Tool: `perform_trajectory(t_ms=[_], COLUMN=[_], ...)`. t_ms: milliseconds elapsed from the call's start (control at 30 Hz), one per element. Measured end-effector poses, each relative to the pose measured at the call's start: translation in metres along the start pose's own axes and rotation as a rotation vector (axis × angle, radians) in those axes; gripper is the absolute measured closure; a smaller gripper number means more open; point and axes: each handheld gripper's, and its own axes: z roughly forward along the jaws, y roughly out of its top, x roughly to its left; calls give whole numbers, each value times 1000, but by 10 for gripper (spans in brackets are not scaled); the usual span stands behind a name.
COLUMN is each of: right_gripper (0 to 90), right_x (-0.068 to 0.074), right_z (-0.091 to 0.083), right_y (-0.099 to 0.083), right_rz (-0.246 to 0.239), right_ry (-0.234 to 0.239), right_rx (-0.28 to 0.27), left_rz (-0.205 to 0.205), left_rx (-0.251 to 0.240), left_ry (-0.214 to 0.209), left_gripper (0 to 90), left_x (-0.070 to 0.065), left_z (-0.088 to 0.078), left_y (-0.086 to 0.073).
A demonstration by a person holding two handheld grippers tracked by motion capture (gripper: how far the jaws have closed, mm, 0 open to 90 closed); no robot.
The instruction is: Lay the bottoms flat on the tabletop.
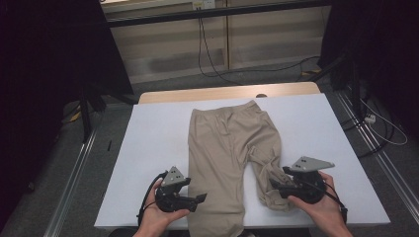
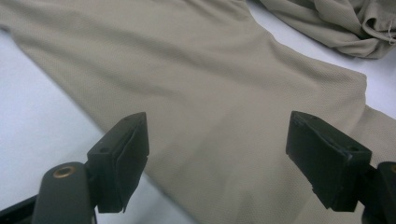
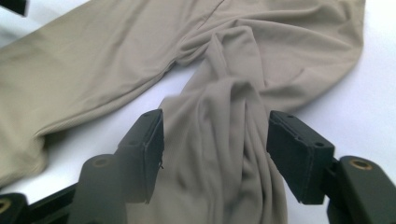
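Centrally on the white table [image 1: 148,148], beige trousers [image 1: 225,143] are laid lengthwise, waistband at the far edge. One leg [image 2: 196,93] is already spread flat; the other leg [image 3: 229,140] is bunched and twisted and remains to be straightened. The left gripper [image 2: 217,158] is held wide open above the flat leg, gripping nothing. The right gripper [image 3: 215,149] is parted about the crumpled leg, its pads seemingly not pressed on the cloth.

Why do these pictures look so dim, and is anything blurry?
High view: the white table is lit, the room around it nearly black. Left gripper view: the beige trousers look sharp, the near fingers soft. Right gripper view: the bunched trouser leg is slightly blurred.
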Motion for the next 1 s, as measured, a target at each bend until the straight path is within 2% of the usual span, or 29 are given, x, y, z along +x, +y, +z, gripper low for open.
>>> perform_trajectory(t_ms=[33,67,100,133,167,267,467,533,567,633,767,833,900,967,1000], right_gripper=[370,464,634,755,819,855,855,822,762,552,393,373,443,453,447], right_x=[-1,-1,1,4,8,23,54,59,57,50,34,23,13,2,-1], right_z=[6,12,16,17,16,2,-9,-11,-12,-13,-20,-23,-26,-23,-19], right_y=[1,-1,-4,-8,-10,-15,-37,-40,-39,-35,-26,-21,-19,-19,-21], right_rz=[1,3,-5,-21,-41,-74,-134,-160,-150,-113,-47,-11,9,39,37], right_ry=[5,2,16,45,59,147,263,261,261,243,199,180,130,78,46], right_rx=[20,36,54,68,69,57,142,148,136,99,19,-15,-37,-19,4], left_rz=[-1,3,-4,-3,-3,-4,-1,1,5,0,-1,-3,1,2,2], left_rx=[2,5,1,1,-2,-1,3,5,7,5,2,2,2,-2,-1], left_ry=[-1,-3,-2,-3,1,9,5,4,5,6,6,6,6,3,1], left_gripper=[216,217,216,216,216,217,216,216,216,216,217,216,216,217,216], left_x=[0,0,0,1,1,2,0,0,0,0,1,0,0,-1,-1], left_z=[0,-1,-1,-1,-2,-3,-1,-1,-1,-1,-2,-1,-1,-1,-1], left_y=[0,0,-1,-1,-1,-1,-1,-1,-1,-1,-1,-1,-1,-1,-1])
